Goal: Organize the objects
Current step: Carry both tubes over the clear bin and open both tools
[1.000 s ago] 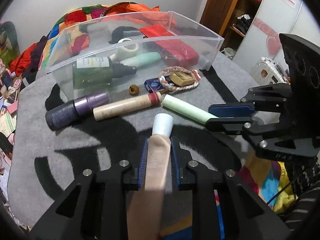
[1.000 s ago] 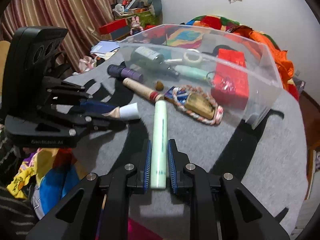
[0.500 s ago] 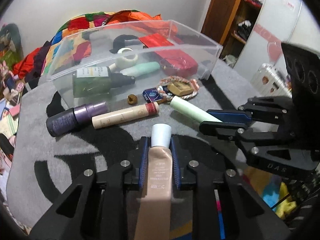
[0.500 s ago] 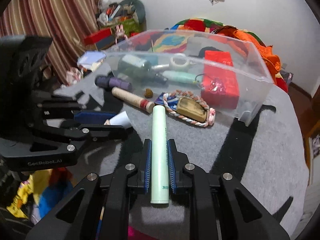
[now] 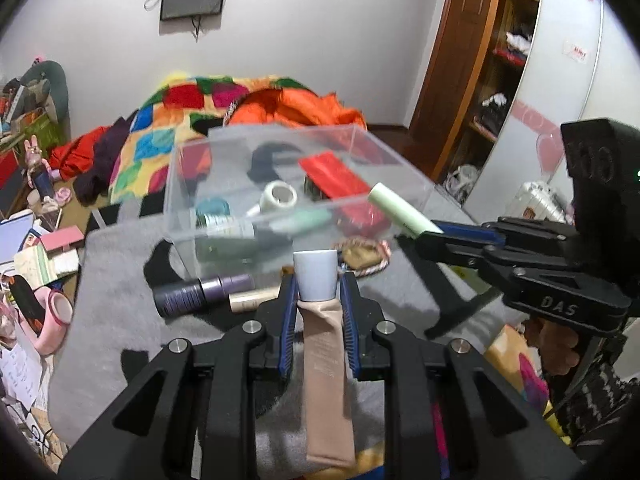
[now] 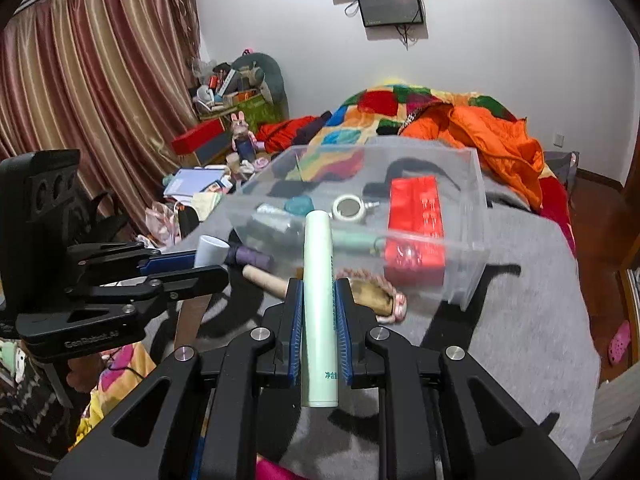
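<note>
My left gripper (image 5: 316, 300) is shut on a beige tube with a white cap (image 5: 322, 364), held above the grey rug. My right gripper (image 6: 318, 300) is shut on a pale green tube (image 6: 318, 308), also lifted; that green tube (image 5: 400, 210) shows in the left wrist view beside the right gripper (image 5: 436, 236). The left gripper (image 6: 192, 264) with the white cap (image 6: 210, 251) appears at the left of the right wrist view. Ahead stands a clear plastic bin (image 5: 360, 152) (image 6: 472, 236) holding a red box (image 6: 416, 216), a tape roll (image 5: 280, 196), a green bottle and other items.
On the grey rug (image 5: 116, 312) in front of the bin lie a purple bottle (image 5: 200, 296), a tan stick (image 6: 266, 280) and a rope-ringed brown piece (image 5: 362, 254). A colourful quilt and orange cloth (image 6: 496, 136) lie behind. Clutter fills the floor at left.
Both grippers have risen off the rug with their tubes and tipped up, so the bin and wall now sit lower and nearer in both views.
</note>
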`<state>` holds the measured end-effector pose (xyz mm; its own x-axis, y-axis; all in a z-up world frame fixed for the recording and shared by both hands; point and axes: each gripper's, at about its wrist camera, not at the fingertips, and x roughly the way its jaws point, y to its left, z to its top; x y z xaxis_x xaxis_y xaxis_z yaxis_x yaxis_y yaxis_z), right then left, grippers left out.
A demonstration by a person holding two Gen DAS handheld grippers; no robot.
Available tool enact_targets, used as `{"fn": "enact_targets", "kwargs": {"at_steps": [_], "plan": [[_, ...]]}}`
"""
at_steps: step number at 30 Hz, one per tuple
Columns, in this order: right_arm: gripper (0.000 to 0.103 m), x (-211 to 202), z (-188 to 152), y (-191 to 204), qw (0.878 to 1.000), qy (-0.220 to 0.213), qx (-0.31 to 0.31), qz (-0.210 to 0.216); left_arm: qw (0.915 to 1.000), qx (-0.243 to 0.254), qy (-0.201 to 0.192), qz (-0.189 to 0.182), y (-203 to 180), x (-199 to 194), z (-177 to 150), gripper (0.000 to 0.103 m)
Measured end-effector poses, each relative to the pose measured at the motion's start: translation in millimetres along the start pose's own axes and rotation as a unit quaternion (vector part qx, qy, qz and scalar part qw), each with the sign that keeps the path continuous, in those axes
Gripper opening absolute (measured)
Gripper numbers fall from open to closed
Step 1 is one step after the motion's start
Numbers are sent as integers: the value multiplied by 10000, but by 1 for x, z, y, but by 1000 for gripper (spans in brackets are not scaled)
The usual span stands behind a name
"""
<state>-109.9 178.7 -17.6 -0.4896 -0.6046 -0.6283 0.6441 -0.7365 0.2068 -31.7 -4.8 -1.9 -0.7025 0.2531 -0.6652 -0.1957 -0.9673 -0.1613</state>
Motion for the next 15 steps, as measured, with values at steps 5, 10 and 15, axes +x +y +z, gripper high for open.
{"fn": "enact_targets", "kwargs": {"at_steps": [5,10,15], "plan": [[14,-7,12,0,9997,-227,59,-3,9995,-20,-321,73,-1,-17,10,20],[14,-15,27,-4,9982,-523,263,138,9976,59,-681,123,-6,-32,22,20],[14,-15,45,-5,9971,-710,247,70,9955,-29,-931,164,-2,-38,40,20]]}}
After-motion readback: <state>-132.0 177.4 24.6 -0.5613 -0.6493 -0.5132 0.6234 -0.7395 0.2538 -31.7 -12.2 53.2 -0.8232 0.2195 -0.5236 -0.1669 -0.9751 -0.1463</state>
